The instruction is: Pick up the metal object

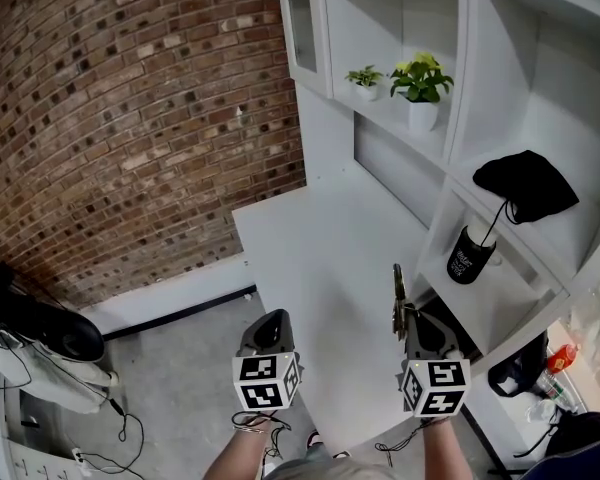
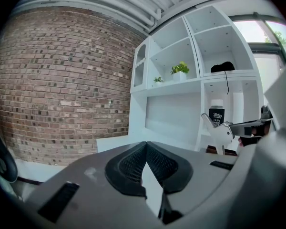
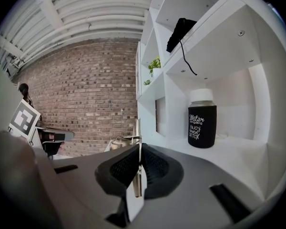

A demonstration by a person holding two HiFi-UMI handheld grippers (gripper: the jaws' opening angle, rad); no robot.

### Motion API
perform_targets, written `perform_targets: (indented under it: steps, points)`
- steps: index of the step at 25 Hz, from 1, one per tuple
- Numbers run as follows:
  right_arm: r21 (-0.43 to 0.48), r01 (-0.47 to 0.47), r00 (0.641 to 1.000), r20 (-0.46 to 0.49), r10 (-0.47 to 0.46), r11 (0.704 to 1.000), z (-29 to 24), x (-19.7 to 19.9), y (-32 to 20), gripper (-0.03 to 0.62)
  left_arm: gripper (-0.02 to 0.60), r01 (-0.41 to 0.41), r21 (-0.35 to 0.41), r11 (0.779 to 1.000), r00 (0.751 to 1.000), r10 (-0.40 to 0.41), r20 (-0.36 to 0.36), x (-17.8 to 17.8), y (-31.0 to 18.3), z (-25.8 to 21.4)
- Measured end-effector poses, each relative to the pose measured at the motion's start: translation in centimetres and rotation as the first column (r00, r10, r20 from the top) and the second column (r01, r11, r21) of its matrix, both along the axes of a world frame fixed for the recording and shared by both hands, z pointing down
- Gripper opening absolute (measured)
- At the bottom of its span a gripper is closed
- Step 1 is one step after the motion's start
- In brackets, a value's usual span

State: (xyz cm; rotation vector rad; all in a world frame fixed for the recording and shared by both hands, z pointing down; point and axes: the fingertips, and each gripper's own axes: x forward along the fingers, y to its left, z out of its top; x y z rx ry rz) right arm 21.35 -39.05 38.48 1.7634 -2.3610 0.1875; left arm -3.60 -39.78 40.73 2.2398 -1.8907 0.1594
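Observation:
The metal object [image 1: 398,293] is a thin flat silvery piece. It stands upright out of my right gripper [image 1: 412,318], which is shut on it above the white table's near right corner. In the right gripper view the metal object [image 3: 137,128] runs edge-on between the closed pads and sticks out past my right gripper [image 3: 139,147]. My left gripper [image 1: 270,318] hangs at the table's near left edge, shut with nothing in it. In the left gripper view my left gripper [image 2: 146,144] has its pads pressed together, and the metal object [image 2: 223,130] shows at the right.
The white table [image 1: 320,248] meets a white shelf unit on the right. The shelves hold a bottle in a black sleeve [image 1: 470,258], a black cloth [image 1: 525,183] and two potted plants [image 1: 420,78]. A brick wall [image 1: 130,118] stands to the left, with a dark bag [image 1: 30,323] on the floor.

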Motion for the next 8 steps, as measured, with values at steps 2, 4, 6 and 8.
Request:
perform_targets:
  steps: [2, 4, 6, 8]
  points:
    - [-0.002, 0.000, 1.000, -0.003, 0.000, 1.000, -0.05, 0.00, -0.02, 0.006, 0.011, 0.002, -0.004, 1.000, 1.000, -0.002, -0.001, -0.13, 0.02, 0.07]
    - [-0.003, 0.002, 1.000, -0.005, -0.002, 1.000, -0.03, -0.06, -0.05, 0.006, 0.011, 0.003, -0.006, 1.000, 1.000, -0.003, -0.001, -0.26, -0.01, 0.16]
    - [-0.006, 0.002, 1.000, -0.006, -0.002, 1.000, 0.06, -0.15, -0.07, 0.006, 0.011, 0.004, -0.008, 1.000, 1.000, -0.004, -0.002, -0.37, -0.01, 0.27]
    - [-0.009, 0.002, 1.000, -0.007, -0.002, 1.000, 0.20, -0.24, -0.06, 0.006, 0.011, 0.003, -0.009, 1.000, 1.000, -0.003, -0.001, -0.46, 0.03, 0.38]
